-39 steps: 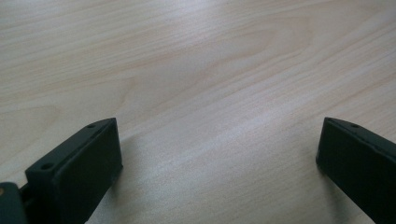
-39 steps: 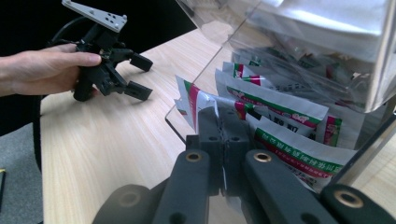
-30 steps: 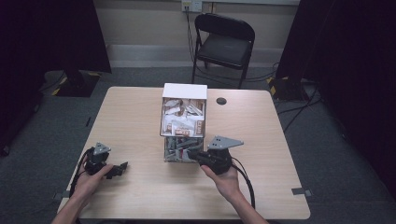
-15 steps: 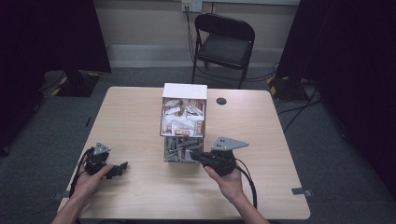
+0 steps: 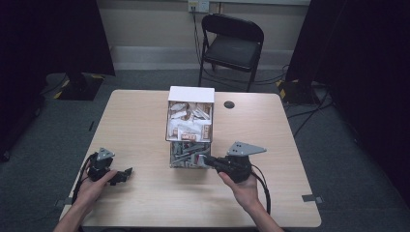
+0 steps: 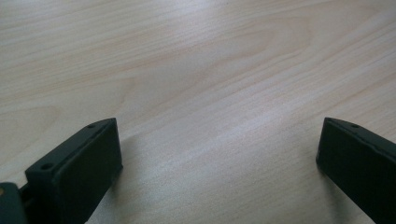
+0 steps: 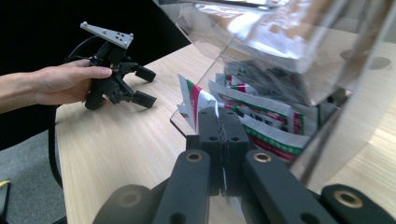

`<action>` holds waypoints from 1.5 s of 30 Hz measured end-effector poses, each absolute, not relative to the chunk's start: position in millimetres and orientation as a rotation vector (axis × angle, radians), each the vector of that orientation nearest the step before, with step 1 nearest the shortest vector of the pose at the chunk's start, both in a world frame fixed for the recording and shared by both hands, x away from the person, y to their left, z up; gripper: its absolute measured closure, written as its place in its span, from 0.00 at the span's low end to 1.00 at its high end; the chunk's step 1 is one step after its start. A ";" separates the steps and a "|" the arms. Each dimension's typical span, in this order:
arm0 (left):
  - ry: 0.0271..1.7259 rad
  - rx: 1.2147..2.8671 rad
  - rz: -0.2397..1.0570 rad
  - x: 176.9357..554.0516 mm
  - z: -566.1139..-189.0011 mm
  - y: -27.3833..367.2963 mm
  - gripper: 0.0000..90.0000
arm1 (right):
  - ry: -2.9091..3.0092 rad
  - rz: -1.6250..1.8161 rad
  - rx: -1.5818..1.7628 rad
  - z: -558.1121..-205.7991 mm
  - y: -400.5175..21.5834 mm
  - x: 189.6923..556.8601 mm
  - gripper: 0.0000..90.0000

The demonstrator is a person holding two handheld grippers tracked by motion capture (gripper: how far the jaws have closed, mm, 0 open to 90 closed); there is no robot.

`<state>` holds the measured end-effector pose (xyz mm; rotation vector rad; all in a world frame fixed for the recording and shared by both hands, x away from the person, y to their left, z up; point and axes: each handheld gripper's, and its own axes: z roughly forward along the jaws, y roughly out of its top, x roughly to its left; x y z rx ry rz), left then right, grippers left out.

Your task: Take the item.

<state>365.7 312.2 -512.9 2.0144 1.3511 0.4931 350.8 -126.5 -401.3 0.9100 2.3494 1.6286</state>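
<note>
Pinching a red-and-green printed sachet [image 7: 198, 100], its writing unreadable, the right gripper [image 7: 219, 122] is clenched; the left gripper [image 6: 219, 154] gapes.

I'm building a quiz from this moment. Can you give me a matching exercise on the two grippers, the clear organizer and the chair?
Things:
1. left hand-held gripper
2. right hand-held gripper
3. clear organizer
4. folding chair

States or places:
A. on the floor beyond the table
B. jaws wide apart over bare wood
C. jaws closed on a sachet
D. mid-table, full of packets

Pairs: 1-B, 2-C, 3-D, 4-A
</note>
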 end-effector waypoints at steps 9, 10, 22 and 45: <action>1.352 2.014 0.494 365.7 -512.8 312.1 0.00 | 2.321 1.623 0.948 -396.6 -144.9 349.8 1.00; 1.352 2.014 0.494 365.7 -512.8 312.1 0.00 | 2.321 1.623 0.948 -396.6 -144.9 349.8 1.00; 1.352 2.014 0.494 365.7 -512.9 312.1 0.00 | 2.256 1.595 0.990 -387.9 -176.0 351.3 1.00; 1.352 2.015 0.493 365.7 -512.8 312.2 0.00 | 2.207 1.459 1.127 -403.0 -197.6 403.9 1.00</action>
